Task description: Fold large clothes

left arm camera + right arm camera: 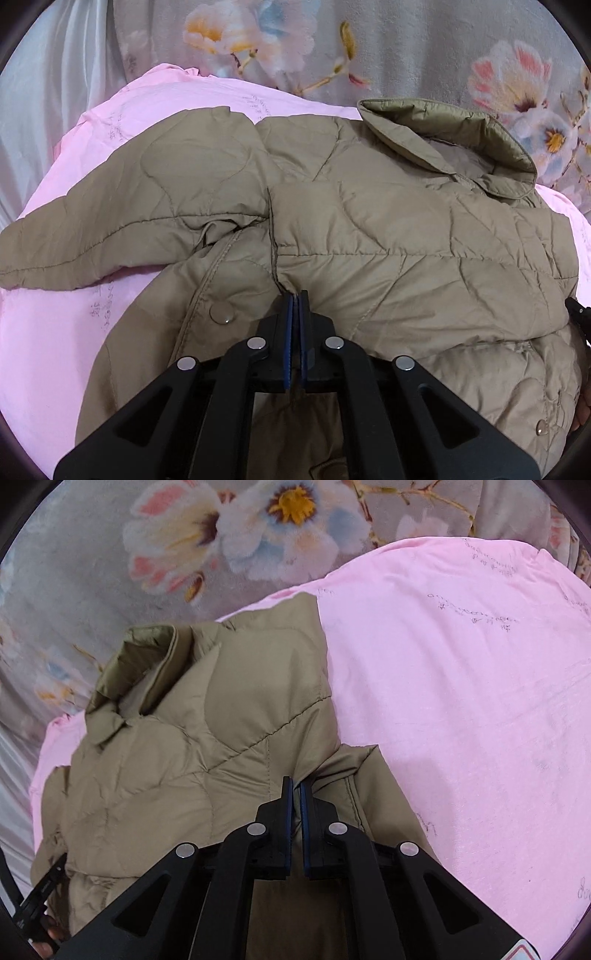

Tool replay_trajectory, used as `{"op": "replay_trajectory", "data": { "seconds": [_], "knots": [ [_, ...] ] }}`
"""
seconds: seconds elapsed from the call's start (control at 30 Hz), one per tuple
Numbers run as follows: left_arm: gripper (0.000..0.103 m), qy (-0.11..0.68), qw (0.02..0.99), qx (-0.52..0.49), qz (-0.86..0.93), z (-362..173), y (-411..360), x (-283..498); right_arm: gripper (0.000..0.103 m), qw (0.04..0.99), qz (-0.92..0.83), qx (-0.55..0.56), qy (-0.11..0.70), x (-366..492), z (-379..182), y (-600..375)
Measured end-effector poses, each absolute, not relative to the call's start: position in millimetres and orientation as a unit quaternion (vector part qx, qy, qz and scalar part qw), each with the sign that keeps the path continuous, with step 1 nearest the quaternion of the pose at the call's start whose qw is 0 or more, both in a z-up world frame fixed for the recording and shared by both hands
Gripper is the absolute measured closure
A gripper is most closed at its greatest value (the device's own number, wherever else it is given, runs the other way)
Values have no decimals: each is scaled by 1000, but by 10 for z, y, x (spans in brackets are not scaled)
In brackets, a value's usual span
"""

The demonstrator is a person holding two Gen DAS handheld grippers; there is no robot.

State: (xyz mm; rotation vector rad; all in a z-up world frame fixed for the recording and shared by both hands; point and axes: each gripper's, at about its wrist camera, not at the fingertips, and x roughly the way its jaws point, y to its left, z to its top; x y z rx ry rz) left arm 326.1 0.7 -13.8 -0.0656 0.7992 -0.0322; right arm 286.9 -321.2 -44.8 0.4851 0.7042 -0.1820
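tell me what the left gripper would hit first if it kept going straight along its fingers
Probably the tan quilted jacket itself: the left gripper is shut at a fold of it, so the padded chest panel lies directly ahead.

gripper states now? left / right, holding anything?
Left gripper: closed, pinching a fold of the tan quilted jacket.
Right gripper: closed, pinching the jacket's fabric near its edge by the pink sheet.

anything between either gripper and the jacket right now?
Nothing visible. The left gripper is shut on a fold of the khaki quilted jacket, and the right gripper is shut on its fabric too. Only the pink sheet lies beside it.
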Motion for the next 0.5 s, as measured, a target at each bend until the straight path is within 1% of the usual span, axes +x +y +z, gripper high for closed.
{"op": "replay_trajectory", "data": {
  "seconds": [0.1,0.23,0.37,0.5],
  "knots": [
    [99,386,922,-27,-12,-153,-29,3231,99,907,-97,217,348,2901,-454,-3168],
    [99,388,920,-50,-24,-183,6,3080,100,906,-101,212,354,2817,-434,-3160],
    [99,392,916,-73,-38,-212,112,2863,100,904,-102,211,358,2635,-422,-3164],
    [99,394,916,-68,-41,-213,160,2582,100,903,-99,216,358,2339,-425,-3138]
  ]
}}
